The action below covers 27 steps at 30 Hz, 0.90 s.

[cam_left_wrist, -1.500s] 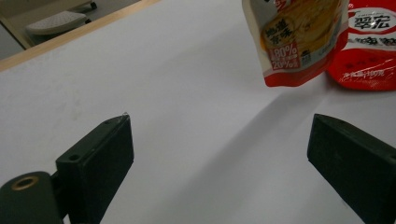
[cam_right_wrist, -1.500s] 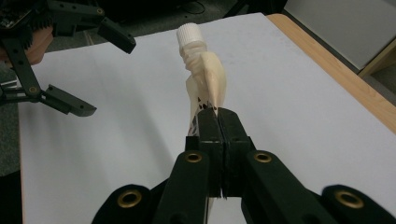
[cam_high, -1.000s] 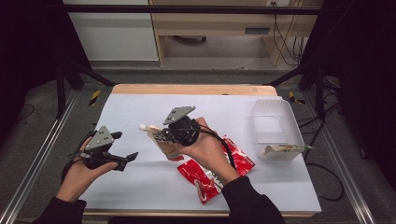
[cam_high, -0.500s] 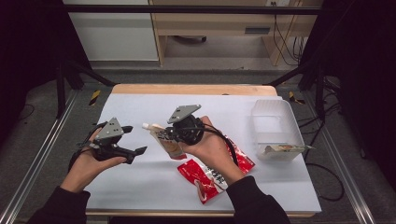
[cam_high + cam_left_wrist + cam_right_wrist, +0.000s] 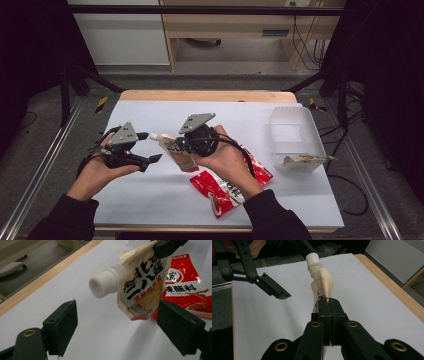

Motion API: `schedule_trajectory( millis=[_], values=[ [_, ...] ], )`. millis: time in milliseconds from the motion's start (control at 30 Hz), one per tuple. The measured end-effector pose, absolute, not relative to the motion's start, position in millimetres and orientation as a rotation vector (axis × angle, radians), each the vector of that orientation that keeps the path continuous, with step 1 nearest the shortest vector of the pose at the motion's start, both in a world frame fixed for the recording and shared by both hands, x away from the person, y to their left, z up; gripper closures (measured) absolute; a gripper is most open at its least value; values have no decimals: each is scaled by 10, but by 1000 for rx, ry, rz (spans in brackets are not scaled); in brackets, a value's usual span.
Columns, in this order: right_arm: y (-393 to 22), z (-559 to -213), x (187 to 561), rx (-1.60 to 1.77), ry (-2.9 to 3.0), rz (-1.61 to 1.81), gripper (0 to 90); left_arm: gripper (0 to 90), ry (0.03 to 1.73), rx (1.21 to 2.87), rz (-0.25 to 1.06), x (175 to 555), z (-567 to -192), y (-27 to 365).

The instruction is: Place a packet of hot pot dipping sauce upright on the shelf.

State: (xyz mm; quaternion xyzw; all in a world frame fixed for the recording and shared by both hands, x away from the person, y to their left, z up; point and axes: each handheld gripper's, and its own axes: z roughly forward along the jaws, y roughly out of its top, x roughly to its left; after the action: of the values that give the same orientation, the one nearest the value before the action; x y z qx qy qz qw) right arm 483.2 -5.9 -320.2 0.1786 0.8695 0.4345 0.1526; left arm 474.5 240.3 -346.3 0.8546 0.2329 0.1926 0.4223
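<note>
A cream spouted sauce pouch [image 5: 178,153] with a white screw cap [image 5: 104,285] hangs above the white table. My right gripper [image 5: 181,145] is shut on the pouch's edge [image 5: 322,282], with the jaws pressed together over it in the right gripper view [image 5: 328,303]. My left gripper [image 5: 152,146] stands open at the left, pointing at the cap. Its jaws have just been closing a little. Its pads touch nothing, and the cap sits just ahead of its jaw tips [image 5: 120,325].
Two red seasoning packets [image 5: 220,191] lie on the white table sheet [image 5: 150,200] under my right wrist. A clear plastic bin [image 5: 274,126] at the right holds a pale packet [image 5: 304,160]. The wooden table edge [image 5: 200,95] runs along the far side.
My left gripper has moved right and up toward the pouch's cap, and its jaws have narrowed slightly. The right gripper and the pouch have stayed in place.
</note>
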Motion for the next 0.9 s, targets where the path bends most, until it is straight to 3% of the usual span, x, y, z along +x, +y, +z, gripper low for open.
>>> schedule_trajectory(
  millis=[267,467,667,900],
  values=[
    [-37,-3202,4771,491,2503,1253,900,309,535,2141,466,4807,-3441,2338],
    [-37,-3223,4767,478,2512,1257,900,500,508,2141,448,4840,-3422,2309],
    [-87,-3252,4772,505,2505,1259,900,633,506,2152,387,4863,-3390,2302],
    [-175,-3267,4804,538,2500,1251,897,704,491,2172,358,4855,-3312,2216]
  ],
)
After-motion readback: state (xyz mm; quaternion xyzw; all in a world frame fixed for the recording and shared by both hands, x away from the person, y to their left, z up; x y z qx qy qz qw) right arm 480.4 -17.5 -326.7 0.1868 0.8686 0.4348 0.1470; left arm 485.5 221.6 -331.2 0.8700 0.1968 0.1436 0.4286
